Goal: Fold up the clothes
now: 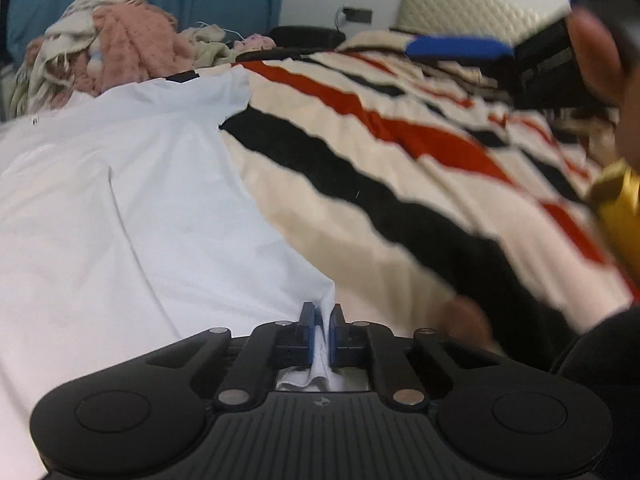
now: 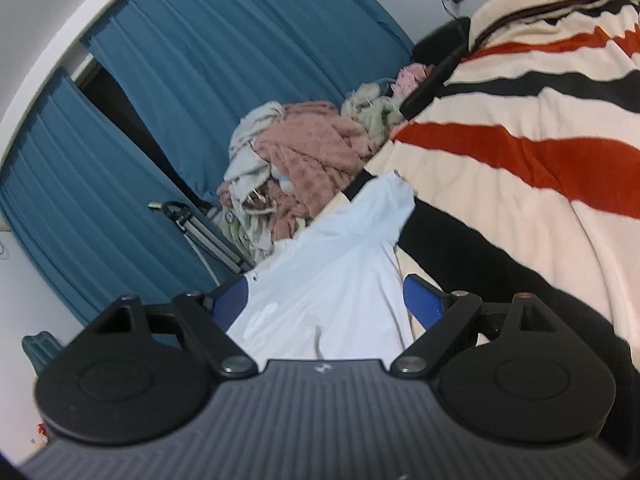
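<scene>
A white shirt (image 1: 120, 208) with a black-trimmed sleeve lies spread flat on the left part of the bed. My left gripper (image 1: 322, 320) is shut on a bunched corner of its near edge, and cloth shows between the blue pads. In the right wrist view the same white shirt (image 2: 320, 280) lies below my right gripper (image 2: 326, 300), which is open, its blue fingers (image 2: 422, 304) wide apart over the cloth and not touching it. In the left wrist view a blurred blue finger (image 1: 460, 47) of that gripper hangs over the far right of the bed.
A cream blanket (image 1: 400, 160) with red and black stripes covers the bed. A pile of pink and beige clothes (image 1: 120, 40) lies beyond the shirt, before blue curtains (image 2: 200, 60). A padded headboard (image 1: 460, 12) stands far right. A person's arm (image 1: 624, 200) fills the right edge.
</scene>
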`<state>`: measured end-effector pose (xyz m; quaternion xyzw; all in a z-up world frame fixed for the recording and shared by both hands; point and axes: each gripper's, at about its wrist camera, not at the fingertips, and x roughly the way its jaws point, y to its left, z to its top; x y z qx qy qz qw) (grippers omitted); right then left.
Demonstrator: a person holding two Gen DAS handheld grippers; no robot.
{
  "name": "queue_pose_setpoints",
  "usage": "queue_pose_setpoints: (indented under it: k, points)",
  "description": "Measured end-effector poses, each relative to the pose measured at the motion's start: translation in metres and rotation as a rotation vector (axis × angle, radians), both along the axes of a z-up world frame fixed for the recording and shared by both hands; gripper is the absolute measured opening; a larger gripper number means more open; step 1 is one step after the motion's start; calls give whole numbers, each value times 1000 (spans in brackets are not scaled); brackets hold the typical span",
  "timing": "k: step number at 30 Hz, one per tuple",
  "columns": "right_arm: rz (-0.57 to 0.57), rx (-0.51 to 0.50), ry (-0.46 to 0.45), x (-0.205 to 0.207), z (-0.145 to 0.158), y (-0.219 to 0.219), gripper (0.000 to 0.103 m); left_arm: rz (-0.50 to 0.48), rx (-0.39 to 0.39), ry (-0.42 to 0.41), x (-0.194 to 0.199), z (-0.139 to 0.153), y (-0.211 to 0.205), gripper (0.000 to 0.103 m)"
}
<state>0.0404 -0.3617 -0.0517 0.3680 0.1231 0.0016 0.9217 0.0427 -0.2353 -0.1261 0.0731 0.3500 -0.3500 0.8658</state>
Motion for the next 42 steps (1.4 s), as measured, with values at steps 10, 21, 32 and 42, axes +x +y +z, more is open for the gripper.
queue_pose_setpoints:
  k: [10,21,32,42]
  points:
    - [45,-51,-68,-3,8,5,87,-47,-86,84,16,-3,-30,7]
    - [81,-89,-87,0,9,12,87,52,-36,96,18,22,19,81]
    - [164,-101,-71,5,9,22,87,354,23,137,41,74,158,81]
    - [227,-219,-18,10,10,44,87,807,-112,253,40,155,372,81]
